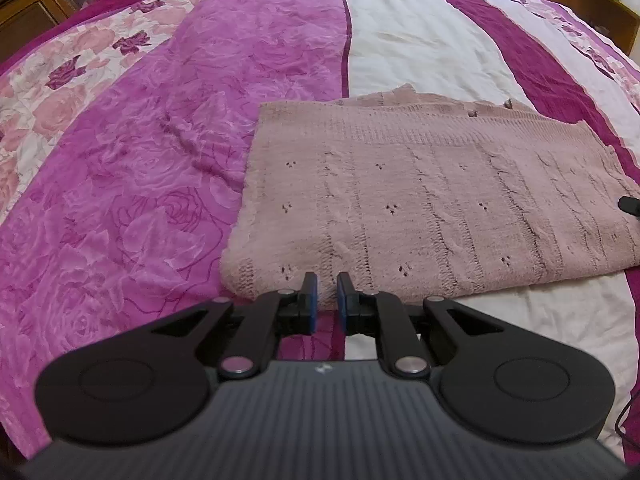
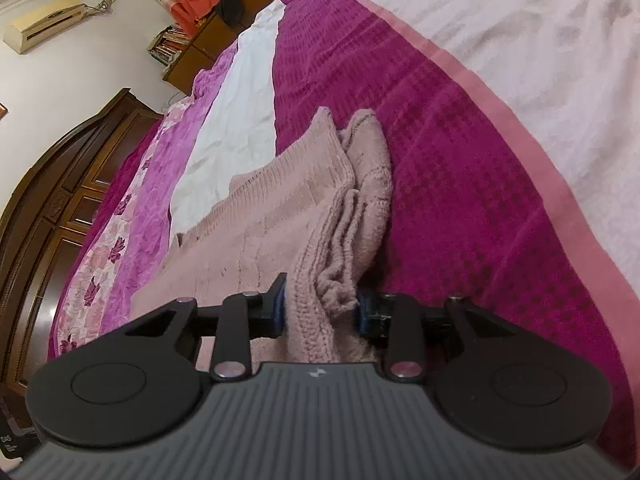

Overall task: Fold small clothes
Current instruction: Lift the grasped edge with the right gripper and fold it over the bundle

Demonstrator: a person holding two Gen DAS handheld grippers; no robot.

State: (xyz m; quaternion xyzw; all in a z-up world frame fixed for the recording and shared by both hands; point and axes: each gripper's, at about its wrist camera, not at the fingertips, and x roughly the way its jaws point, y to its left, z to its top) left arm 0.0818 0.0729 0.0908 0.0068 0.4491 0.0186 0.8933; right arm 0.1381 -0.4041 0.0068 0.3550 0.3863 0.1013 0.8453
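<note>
A dusty-pink knitted sweater [image 1: 420, 200] lies folded flat on the bed. My left gripper [image 1: 327, 290] sits at its near edge, towards the left corner. The jaws are nearly together and a thin strip of knit shows between the blue pads. In the right wrist view the sweater [image 2: 280, 208] runs away from the camera, its right side in loose bunched layers. My right gripper [image 2: 320, 304] is shut on that bunched edge, and fabric fills the gap between its pads. A dark fingertip [image 1: 631, 205] of that gripper shows at the sweater's right side in the left wrist view.
The bedspread [image 1: 140, 180] has purple rose, white and magenta stripes and spreads wide around the sweater. A dark wooden headboard [image 2: 48, 208] and cabinets stand at the bed's far side. A shelf of books [image 2: 168, 44] and an air conditioner [image 2: 44, 20] are on the wall beyond.
</note>
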